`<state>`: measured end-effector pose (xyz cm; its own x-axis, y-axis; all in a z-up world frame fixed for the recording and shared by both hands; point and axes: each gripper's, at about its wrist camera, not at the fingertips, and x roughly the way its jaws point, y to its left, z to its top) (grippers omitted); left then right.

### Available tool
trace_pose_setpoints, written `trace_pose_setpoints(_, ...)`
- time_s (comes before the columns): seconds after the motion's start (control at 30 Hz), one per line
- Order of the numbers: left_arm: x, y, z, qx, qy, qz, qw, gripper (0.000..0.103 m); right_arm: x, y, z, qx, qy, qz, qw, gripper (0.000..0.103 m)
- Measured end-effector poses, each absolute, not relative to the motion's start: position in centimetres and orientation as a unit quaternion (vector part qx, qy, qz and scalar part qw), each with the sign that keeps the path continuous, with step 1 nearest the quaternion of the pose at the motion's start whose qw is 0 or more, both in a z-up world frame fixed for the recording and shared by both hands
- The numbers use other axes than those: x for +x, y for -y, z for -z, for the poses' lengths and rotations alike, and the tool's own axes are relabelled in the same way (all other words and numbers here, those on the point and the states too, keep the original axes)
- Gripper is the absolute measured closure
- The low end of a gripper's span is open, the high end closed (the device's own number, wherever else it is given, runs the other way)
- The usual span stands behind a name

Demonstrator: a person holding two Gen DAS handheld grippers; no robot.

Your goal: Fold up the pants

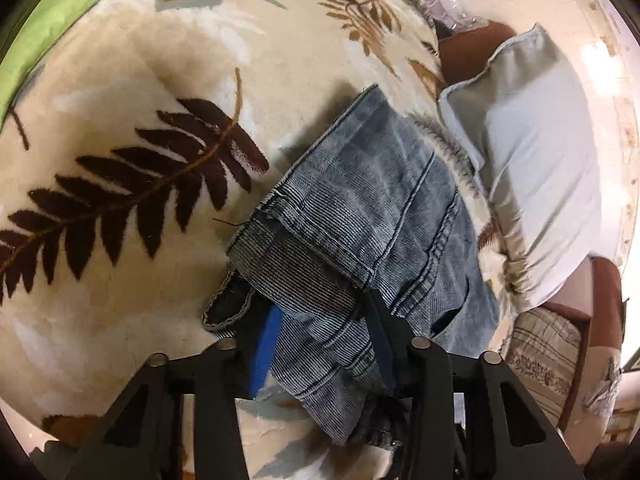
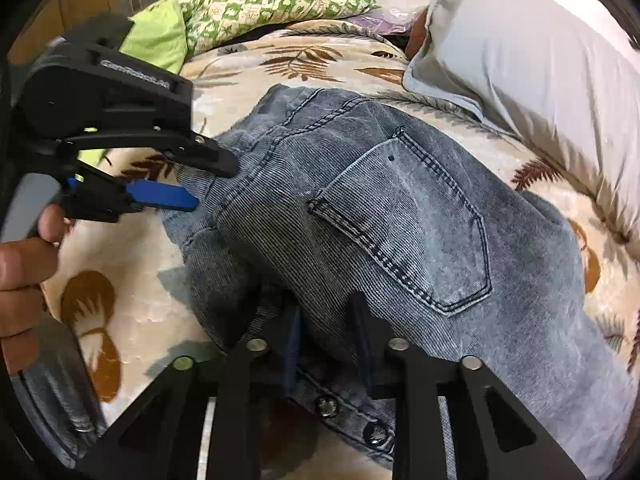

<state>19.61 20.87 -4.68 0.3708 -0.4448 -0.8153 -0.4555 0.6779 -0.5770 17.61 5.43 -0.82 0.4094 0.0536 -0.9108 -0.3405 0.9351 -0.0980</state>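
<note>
The bed (image 2: 248,52) bears a leaf-print blanket (image 1: 120,120), with a pillow (image 1: 536,168) beside the jeans (image 2: 400,216) lying on it. The right tool (image 2: 332,344) pinches the waistband fold; the left tool (image 1: 320,344) also clamps denim near the hem. Bunched cloth hides both tools' tips. A hand (image 2: 24,264) is cut off at the edge.

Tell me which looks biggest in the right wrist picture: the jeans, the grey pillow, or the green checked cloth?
1. jeans, filling most of the picture, though they lie nearest the camera.
2. grey pillow, along the upper right.
3. green checked cloth, small at the far end of the bed; being farthest away shrinks it.
</note>
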Motion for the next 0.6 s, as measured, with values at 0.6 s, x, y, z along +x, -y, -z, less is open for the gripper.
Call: trace_pose_setpoints(0.6,15.0,-17.8,0.8,-0.284,-0.516,-0.048,0.807,0.085,14.0,-4.3,-2.2,-0.048,-0.524,-0.146,0.838,0.096)
